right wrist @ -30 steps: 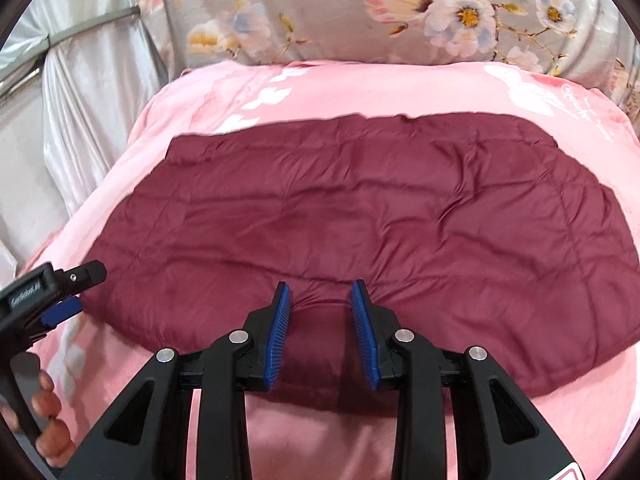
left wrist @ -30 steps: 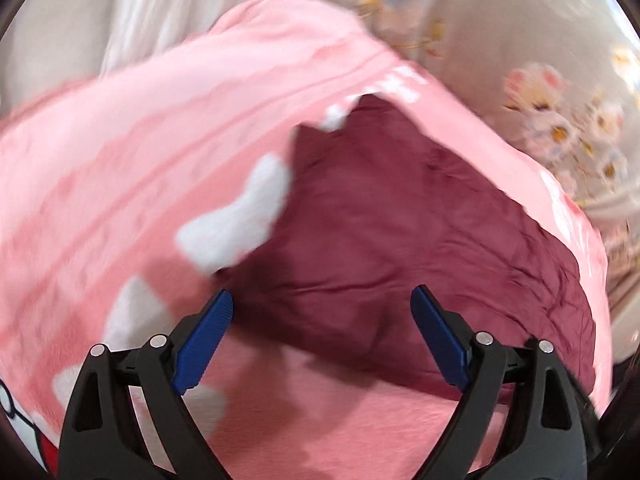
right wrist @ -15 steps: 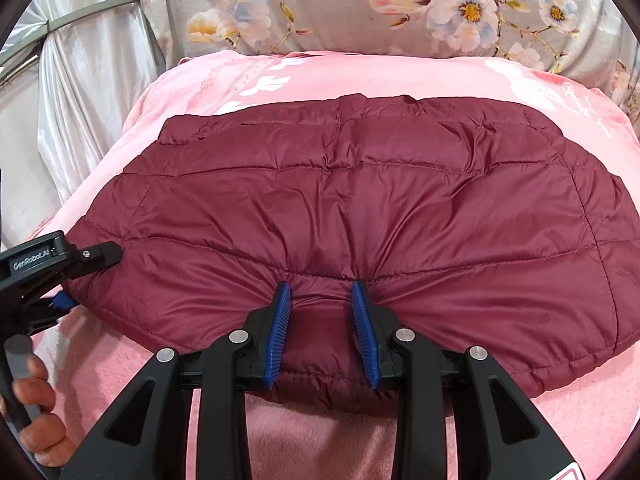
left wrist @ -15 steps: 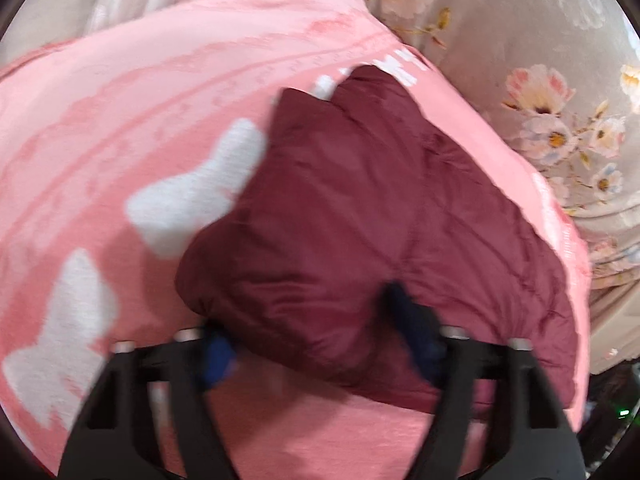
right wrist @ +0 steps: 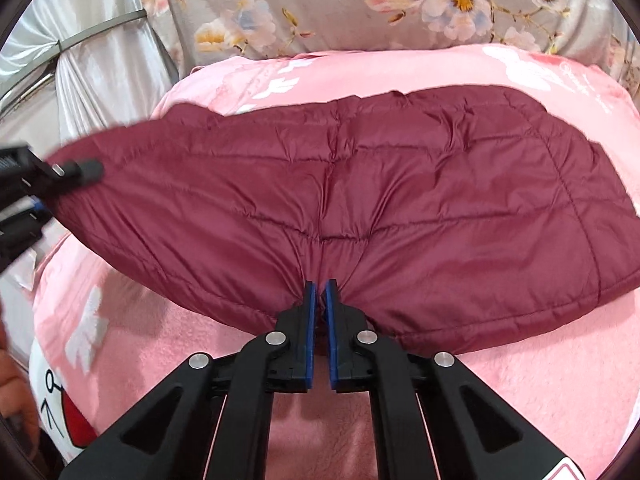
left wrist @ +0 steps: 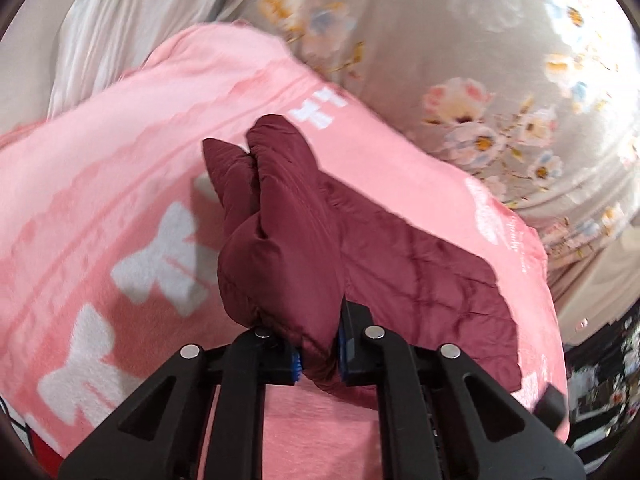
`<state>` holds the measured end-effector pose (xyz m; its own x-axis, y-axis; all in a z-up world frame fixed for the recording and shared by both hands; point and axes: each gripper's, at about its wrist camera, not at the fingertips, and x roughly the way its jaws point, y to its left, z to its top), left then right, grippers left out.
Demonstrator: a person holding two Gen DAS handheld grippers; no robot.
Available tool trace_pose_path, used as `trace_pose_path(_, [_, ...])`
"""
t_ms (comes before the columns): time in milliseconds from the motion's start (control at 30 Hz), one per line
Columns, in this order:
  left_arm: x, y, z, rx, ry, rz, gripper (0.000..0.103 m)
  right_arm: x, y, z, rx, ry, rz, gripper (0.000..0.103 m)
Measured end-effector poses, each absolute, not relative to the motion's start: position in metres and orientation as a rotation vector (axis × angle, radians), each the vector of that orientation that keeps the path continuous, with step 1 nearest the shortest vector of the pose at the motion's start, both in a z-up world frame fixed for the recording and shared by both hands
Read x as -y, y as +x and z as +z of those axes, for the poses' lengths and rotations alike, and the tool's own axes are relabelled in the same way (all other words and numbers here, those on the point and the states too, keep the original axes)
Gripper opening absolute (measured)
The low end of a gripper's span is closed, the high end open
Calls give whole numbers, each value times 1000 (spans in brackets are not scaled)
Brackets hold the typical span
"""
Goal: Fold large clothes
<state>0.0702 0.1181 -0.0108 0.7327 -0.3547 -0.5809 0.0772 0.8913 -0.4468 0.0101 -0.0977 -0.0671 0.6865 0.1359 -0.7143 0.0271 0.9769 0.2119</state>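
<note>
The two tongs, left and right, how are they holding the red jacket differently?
The left tongs squeeze a fat, bunched lump at the end of the maroon jacket, so their pads stay apart. The right tongs pinch a thin bit of the near edge, pads almost touching. The left end is lifted off the pink blanket; by the right tongs the jacket sits lower. Both are shut on the jacket.

A pink blanket (right wrist: 520,380) with white bow prints covers the bed. Behind it hangs a grey floral curtain (right wrist: 320,8), with shiny silver drapery (right wrist: 100,72) beside it.
</note>
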Motion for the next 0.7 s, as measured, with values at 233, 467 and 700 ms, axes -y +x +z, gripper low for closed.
trace_pose_path(233, [-47,47,54,-600,-250,-423,9,102,19,-76,-818,291,110,6])
trace_pose_path(467, [66,37,79,-589,-77,-577,9,177,-20,-56,-801,525,115,4])
trace_pose_path(700, [170,50,41,-722,15,-619,9,251,-81,-51,-777,504,-77,4])
